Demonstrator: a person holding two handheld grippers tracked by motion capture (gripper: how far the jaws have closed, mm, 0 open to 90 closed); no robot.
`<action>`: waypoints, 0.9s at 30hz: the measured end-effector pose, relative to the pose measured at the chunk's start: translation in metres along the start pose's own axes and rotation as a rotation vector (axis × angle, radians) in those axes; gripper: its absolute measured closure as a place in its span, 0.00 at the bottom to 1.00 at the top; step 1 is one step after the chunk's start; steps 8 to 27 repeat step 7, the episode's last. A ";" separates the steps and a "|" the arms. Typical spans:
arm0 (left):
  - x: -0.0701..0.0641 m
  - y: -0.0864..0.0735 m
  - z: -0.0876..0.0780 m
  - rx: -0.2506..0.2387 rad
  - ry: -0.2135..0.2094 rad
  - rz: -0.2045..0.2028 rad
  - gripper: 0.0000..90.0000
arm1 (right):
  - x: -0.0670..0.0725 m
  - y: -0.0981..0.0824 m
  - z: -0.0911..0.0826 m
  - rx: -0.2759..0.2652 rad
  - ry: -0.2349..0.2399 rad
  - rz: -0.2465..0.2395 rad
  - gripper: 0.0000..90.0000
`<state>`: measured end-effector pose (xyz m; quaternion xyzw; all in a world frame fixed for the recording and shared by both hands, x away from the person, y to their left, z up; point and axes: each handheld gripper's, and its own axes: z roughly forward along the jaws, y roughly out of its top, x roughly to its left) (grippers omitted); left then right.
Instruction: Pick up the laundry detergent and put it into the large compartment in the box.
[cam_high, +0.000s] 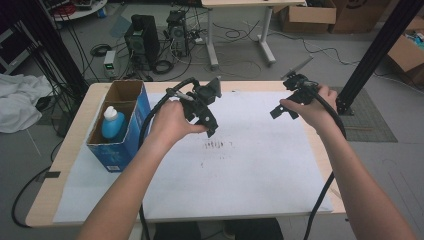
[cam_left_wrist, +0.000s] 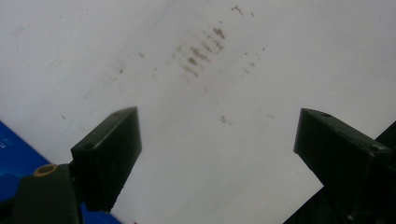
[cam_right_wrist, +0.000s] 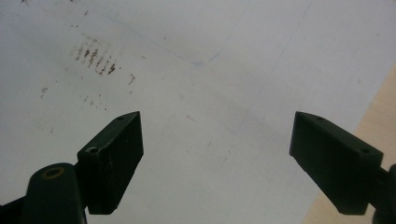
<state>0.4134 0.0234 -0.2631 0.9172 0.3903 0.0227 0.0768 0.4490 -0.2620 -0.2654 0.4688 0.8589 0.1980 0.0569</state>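
A person holds both grippers above a white paper sheet (cam_high: 240, 170) spread over the wooden table. My left gripper (cam_high: 206, 120) hovers left of the sheet's middle. Its jaws stand wide open (cam_left_wrist: 219, 123) with nothing between them. My right gripper (cam_high: 283, 113) hangs over the sheet's far right part, also open and empty (cam_right_wrist: 217, 123). A patch of brown smudges (cam_high: 217, 146) marks the paper between the two, and shows ahead of the left gripper as smudges (cam_left_wrist: 201, 51) and up left of the right gripper as smudges (cam_right_wrist: 95, 56).
An open blue cardboard box (cam_high: 129, 131) stands at the table's left with a blue bottle (cam_high: 113, 124), white-capped, upright inside. A corner of the box (cam_left_wrist: 9, 144) is close to my left jaw. The bare table edge (cam_right_wrist: 378, 112) lies at my right gripper's right. Cables, computers and boxes crowd the floor beyond.
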 end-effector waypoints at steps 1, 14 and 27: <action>0.000 0.000 0.000 0.000 0.000 0.000 0.17 | 0.000 0.000 0.000 0.000 0.000 0.000 0.19; -0.002 0.000 0.000 0.004 0.005 -0.004 0.17 | -0.001 -0.003 -0.002 -0.001 -0.002 0.002 0.19; -0.002 0.000 0.000 0.004 0.005 -0.004 0.17 | -0.001 -0.003 -0.002 -0.001 -0.002 0.002 0.19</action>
